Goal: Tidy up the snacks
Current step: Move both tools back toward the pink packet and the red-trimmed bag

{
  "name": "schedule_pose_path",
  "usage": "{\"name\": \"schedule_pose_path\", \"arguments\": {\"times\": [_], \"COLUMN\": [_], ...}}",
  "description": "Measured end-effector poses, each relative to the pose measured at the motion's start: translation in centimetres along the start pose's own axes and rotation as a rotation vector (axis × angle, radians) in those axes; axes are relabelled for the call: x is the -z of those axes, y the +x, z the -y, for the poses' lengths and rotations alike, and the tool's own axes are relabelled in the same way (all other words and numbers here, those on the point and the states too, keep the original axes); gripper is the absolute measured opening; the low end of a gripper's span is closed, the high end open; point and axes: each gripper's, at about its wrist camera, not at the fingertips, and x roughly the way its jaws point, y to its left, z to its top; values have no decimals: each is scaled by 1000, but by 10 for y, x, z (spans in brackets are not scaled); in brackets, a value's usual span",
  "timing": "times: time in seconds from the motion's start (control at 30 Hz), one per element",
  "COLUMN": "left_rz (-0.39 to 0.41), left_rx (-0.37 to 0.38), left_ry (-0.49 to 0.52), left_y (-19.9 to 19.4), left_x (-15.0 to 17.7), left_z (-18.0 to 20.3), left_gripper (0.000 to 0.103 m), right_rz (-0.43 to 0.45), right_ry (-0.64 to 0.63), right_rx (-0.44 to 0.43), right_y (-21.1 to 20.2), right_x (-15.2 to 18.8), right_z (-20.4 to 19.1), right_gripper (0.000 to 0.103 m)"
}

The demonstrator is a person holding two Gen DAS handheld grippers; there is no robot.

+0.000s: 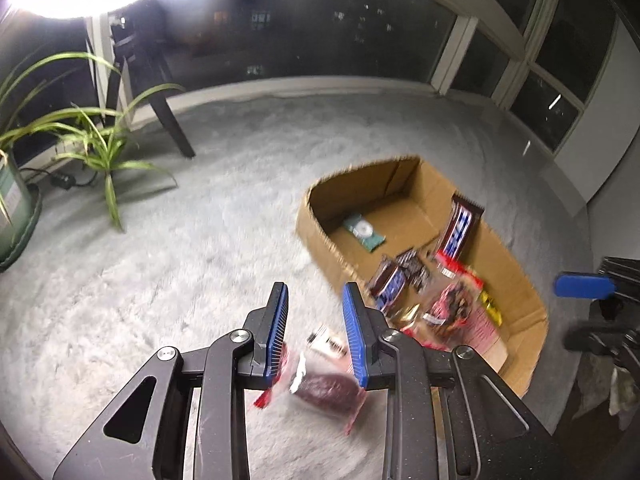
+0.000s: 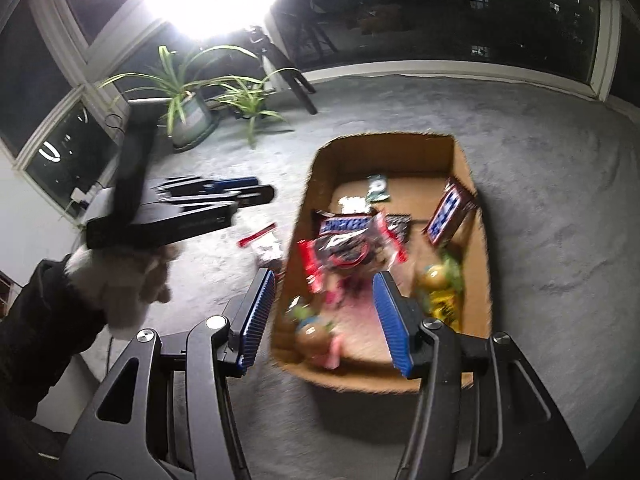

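Snacks are piling up in the cardboard box sitting on the grey carpet, a Snickers bag lying on top. The right hand-held gripper is hovering over the box, jaws apart and empty. The left hand-held gripper is hanging open above a red snack packet lying beside the box.
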Motion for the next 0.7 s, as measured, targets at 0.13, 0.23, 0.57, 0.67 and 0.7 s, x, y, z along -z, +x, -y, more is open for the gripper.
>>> {"name": "schedule_pose_path", "arguments": {"times": [0.13,0.23,0.57,0.67,0.7], "left_rz": [-50,-90,-165,-173,-177], "left_rx": [1,4,-5,-4,3], "left_ry": [30,52,109,129,136], "left_y": [16,29,57,64,65], "left_x": [3,5,14,13,13], "left_z": [1,5,9,7,8], "left_gripper": [26,26,26,22,20], "right_rz": [-2,-7,-24,-36,-40], "right_ry": [10,22,103,100,104], "right_rx": [1,-2,17,29,31], "right_y": [-4,-7,-10,-8,-8], "right_x": [16,25,40,45,46], "right_z": [-5,-3,14,13,13], "right_gripper": [54,54,54,54,54]}}
